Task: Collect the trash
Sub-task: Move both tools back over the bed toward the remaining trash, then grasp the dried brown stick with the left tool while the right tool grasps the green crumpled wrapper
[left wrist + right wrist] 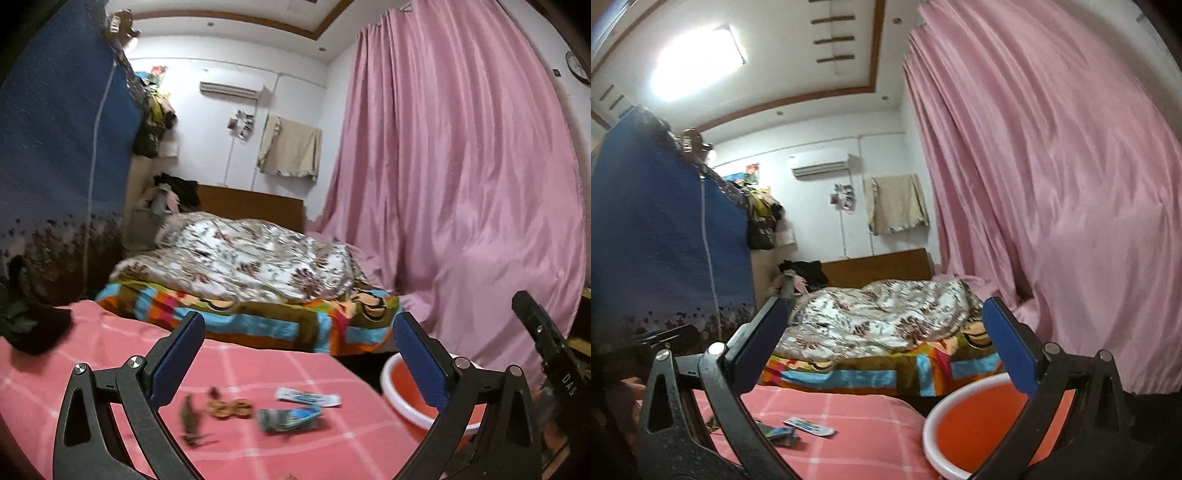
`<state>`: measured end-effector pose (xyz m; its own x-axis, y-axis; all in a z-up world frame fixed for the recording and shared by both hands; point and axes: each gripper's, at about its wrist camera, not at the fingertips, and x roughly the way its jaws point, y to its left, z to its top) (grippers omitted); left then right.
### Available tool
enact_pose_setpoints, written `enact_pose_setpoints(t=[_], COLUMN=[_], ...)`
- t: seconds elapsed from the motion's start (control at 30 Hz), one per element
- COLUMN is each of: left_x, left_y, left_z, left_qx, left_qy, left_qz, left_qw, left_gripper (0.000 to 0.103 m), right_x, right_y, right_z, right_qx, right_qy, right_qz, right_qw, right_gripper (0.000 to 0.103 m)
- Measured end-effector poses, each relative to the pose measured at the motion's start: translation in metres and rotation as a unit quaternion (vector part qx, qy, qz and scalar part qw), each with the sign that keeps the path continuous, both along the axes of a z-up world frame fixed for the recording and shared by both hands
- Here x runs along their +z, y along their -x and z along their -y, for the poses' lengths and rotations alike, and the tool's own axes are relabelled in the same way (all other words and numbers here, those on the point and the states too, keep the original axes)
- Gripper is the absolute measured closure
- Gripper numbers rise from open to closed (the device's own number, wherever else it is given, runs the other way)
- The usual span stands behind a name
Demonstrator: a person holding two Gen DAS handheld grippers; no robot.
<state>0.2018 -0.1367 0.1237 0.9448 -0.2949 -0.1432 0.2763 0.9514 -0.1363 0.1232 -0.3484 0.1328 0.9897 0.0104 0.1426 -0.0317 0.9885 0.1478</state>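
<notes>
Several bits of trash lie on the pink checked sheet: a white wrapper, a crumpled green-blue packet, brown shell pieces and a dark brownish scrap. My left gripper hovers above and in front of them, open and holding nothing. An orange basin with a white rim stands past the sheet's right edge. My right gripper is open and holds nothing, with the basin below its right finger. The white wrapper and the packet lie low left. The basin's visible inside is bare.
Beyond the sheet lie a floral quilt and a bright striped blanket. A pink curtain fills the right and a blue fabric wardrobe the left. Dark clothing lies on the sheet's left. Part of the right gripper's body shows at far right.
</notes>
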Motion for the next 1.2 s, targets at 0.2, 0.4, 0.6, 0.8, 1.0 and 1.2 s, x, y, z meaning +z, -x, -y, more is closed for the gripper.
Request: enact_pose_setpoints(t=[0.2, 0.4, 0.6, 0.8, 1.0, 1.2], left_x=[-0.003, -0.004, -0.011, -0.025, -0.037, -0.046], left_y=[0.016, 0.032, 0.036, 0.026, 0.015, -0.009], left_z=[-0.034, -0.068, -0.090, -0.101, -0.104, -0.109], left_qx=[0.021, 0.048, 0.060, 0.080, 0.097, 0.086], left_qy=[0.001, -0.001, -0.016, -0.015, -0.024, -0.020], left_qz=[0.005, 0.013, 0.005, -0.017, -0.032, -0.095], left_qw=[0.9998, 0.9988, 0.9981, 0.9965, 0.9945, 0.9916], left_gripper=[0.004, 0.004, 0.004, 0.004, 0.004, 0.004], right_x=[-0.001, -0.008, -0.017, -0.026, -0.035, -0.049], right_y=[0.007, 0.006, -0.008, -0.032, -0.051, -0.082], right_z=[-0.031, -0.059, -0.079, -0.093, -0.102, -0.104], right_qx=[0.025, 0.047, 0.060, 0.074, 0.087, 0.126], right_qy=[0.027, 0.060, 0.092, 0.103, 0.118, 0.100], right_qz=[0.022, 0.014, -0.009, -0.044, -0.083, -0.163], right_qw=[0.999, 0.997, 0.994, 0.991, 0.986, 0.974], right_gripper=[0.000, 0.000, 0.000, 0.000, 0.000, 0.000])
